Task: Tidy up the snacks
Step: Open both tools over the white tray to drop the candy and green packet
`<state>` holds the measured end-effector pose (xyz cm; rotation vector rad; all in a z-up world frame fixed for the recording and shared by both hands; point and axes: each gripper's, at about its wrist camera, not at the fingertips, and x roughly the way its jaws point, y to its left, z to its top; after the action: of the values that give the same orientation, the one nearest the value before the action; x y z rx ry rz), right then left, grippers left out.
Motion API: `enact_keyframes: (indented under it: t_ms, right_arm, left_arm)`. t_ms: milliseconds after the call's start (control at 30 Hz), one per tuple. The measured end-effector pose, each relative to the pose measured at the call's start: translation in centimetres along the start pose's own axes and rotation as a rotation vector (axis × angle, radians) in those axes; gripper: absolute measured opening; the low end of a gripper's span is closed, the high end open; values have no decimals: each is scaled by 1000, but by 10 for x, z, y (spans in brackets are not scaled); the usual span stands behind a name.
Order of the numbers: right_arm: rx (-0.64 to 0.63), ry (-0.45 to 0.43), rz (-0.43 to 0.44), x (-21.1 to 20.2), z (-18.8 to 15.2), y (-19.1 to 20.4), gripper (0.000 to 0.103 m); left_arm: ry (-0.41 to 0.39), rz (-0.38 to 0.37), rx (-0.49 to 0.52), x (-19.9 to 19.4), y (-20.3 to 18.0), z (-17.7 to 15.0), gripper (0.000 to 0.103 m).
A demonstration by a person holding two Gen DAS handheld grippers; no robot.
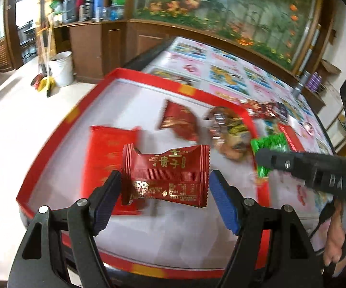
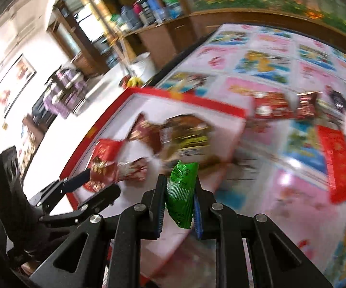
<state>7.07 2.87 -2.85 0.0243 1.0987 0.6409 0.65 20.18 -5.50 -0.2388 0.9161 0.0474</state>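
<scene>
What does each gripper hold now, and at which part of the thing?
The right gripper pinches the green snack packet across its middle. The left gripper holds the red snack packet by its two short ends.

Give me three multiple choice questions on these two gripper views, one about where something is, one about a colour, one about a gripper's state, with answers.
1. Where is the red tray?
A. on the patterned tabletop
B. on the floor
C. on a shelf

2. What colour is the packet in the right gripper?
A. blue
B. green
C. yellow

3. How does the left gripper stand?
A. shut on nothing
B. wide apart with nothing between the fingers
C. one finger touching each end of a red packet

Answers:
1 A, its rim lies over the picture-printed table cover.
2 B, the wrapper between the pads is bright green.
3 C, the red wrapper spans the gap between the fingers.
</scene>
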Motion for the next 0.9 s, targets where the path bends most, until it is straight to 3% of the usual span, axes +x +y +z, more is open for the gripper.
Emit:
enact_keyframes:
  t_ms: [433, 533, 600, 733, 900]
  right_arm:
    - [-167, 108, 68, 54, -12, 83, 24]
    - [-192, 85, 73, 47, -11, 88, 28]
    - [-190, 57, 95, 39, -9, 88, 39]
    - [-179, -15, 108, 19, -1, 78, 41]
    - [-74, -152, 46, -17, 13, 22, 52]
  left_arm:
    - [-42, 117, -62, -6, 54, -1, 74]
    - [-41, 134, -83, -7, 63, 0, 74]
    - [-48, 140, -90, -8, 65, 1, 74]
    - [-76, 159, -78, -16, 62, 4, 74]
    - [-125, 161, -26, -25, 43, 12, 75]
